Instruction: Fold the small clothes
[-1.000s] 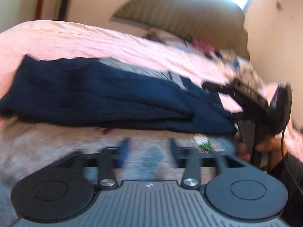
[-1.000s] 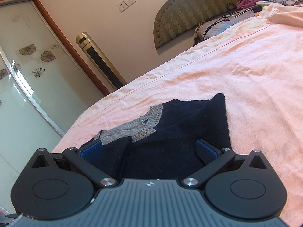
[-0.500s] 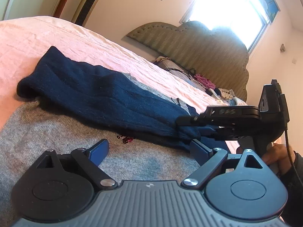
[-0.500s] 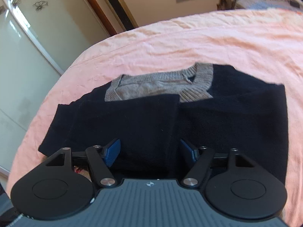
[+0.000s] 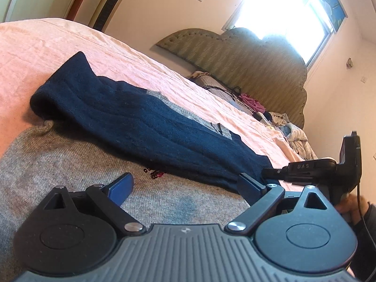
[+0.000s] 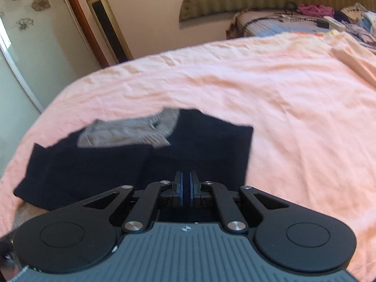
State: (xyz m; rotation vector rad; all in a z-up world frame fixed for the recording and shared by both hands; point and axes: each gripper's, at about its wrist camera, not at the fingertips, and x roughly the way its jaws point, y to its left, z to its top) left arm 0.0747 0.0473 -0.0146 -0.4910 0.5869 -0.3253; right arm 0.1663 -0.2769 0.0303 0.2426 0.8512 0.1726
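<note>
Right gripper (image 6: 185, 189) has just been closing: blue pads pinched together on a thin fold of the navy knitted sweater with grey ribbed collar (image 6: 131, 162), lying on the pink wrinkled bedsheet (image 6: 282, 98) toward 12 o'clock. Left gripper (image 5: 185, 185), jaws spread wide and opening, hovers over the sweater's grey knit panel (image 5: 58, 159), gripping nothing.

Open pink bed (image 6: 293, 117) to the sweater's (image 6: 131, 162) right and beyond it, right tool (image 5: 265, 172) crowding the sweater's corner beside the left tool (image 5: 185, 185), clothes pile (image 6: 340, 21) and headboard (image 5: 246, 63) closing the far end
</note>
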